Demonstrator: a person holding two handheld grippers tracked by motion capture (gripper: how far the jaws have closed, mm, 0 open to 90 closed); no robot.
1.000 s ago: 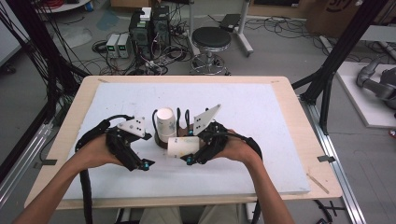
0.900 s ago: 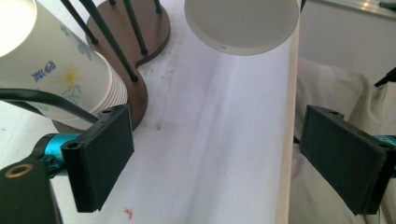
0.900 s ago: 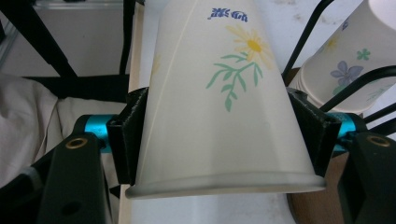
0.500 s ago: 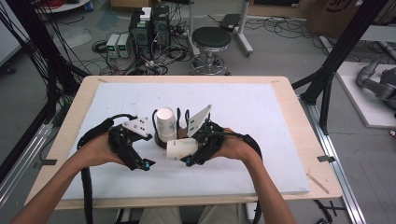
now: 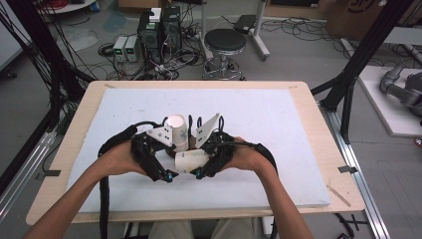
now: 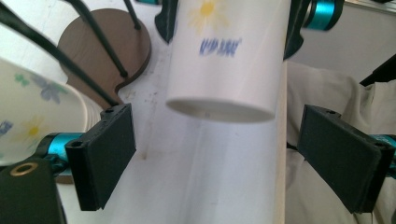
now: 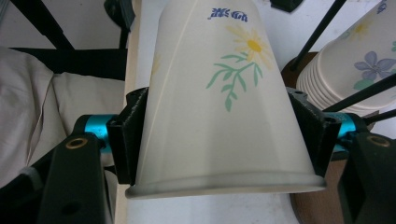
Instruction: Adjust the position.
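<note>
White paper cup (image 7: 219, 107) printed with a yellow daisy sits clamped between my right gripper's (image 5: 201, 167) jaws, lying on its side just above the white table mat (image 5: 278, 124), its rim toward my right hand. My left gripper (image 5: 161, 169) faces the cup's base from close by; its jaws have just been closing a little, yet they stand wide with the cup ahead of them, not touching the pads. Just behind, a stack of flowered cups (image 5: 178, 132) stands on a brown wooden holder (image 6: 112, 51) with thin black wires
</note>
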